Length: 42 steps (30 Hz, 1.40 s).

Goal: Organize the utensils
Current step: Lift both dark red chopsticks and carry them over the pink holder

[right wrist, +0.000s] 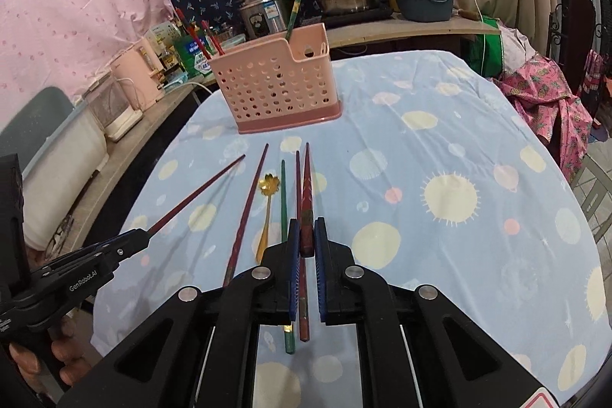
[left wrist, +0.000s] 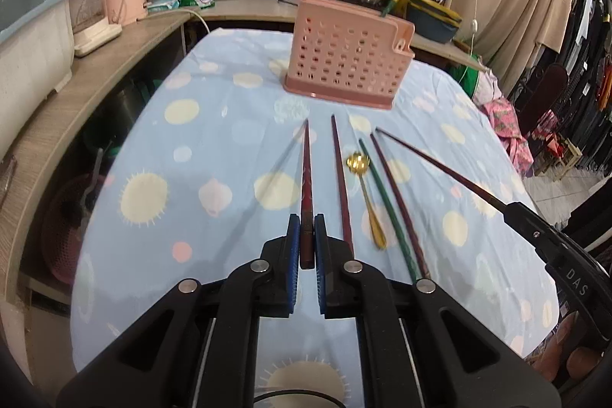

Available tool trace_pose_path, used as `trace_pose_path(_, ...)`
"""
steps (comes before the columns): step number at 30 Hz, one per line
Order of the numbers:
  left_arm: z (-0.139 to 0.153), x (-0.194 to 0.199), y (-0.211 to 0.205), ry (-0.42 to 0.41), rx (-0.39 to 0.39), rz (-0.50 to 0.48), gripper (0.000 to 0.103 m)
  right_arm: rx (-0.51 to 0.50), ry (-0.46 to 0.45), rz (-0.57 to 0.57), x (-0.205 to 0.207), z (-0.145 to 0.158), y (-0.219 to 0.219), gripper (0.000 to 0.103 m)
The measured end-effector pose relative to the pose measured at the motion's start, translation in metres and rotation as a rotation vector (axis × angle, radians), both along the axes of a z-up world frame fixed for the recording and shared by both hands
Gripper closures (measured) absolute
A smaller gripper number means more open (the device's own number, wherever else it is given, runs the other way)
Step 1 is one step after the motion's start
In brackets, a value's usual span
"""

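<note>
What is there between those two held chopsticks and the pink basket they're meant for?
Nothing visible. Each gripper, left and right, is shut on a red chopstick raised off the tablecloth. Only bare cloth lies before the pink basket. The gold spoon and the other chopsticks lie below.

Utensil holder at the table's far side, chopsticks and spoon lying side by side before it

Both wrist views look downward, close, sharing the pink basket.
</note>
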<state>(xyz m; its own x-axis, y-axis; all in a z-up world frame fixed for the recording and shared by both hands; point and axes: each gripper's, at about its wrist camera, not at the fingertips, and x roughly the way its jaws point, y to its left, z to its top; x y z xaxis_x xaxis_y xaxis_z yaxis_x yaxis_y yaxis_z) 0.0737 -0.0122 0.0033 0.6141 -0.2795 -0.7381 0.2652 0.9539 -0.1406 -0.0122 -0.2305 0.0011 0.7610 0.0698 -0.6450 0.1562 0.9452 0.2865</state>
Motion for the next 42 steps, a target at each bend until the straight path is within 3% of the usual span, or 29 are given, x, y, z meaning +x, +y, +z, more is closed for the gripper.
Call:
trace_pose_path(26, 0.117, 0.055, -0.017, -0.246, -0.072, -0.001, 0.096, 0.027, -0.23, -0.059, 0.031, 0.093, -0.036, 0.096)
trace_pose_path(42, 0.2, 0.108, -0.042, -0.413, -0.161, -0.008, 0.096, 0.052, -0.442, -0.099, 0.093, 0.16, -0.058, 0.096)
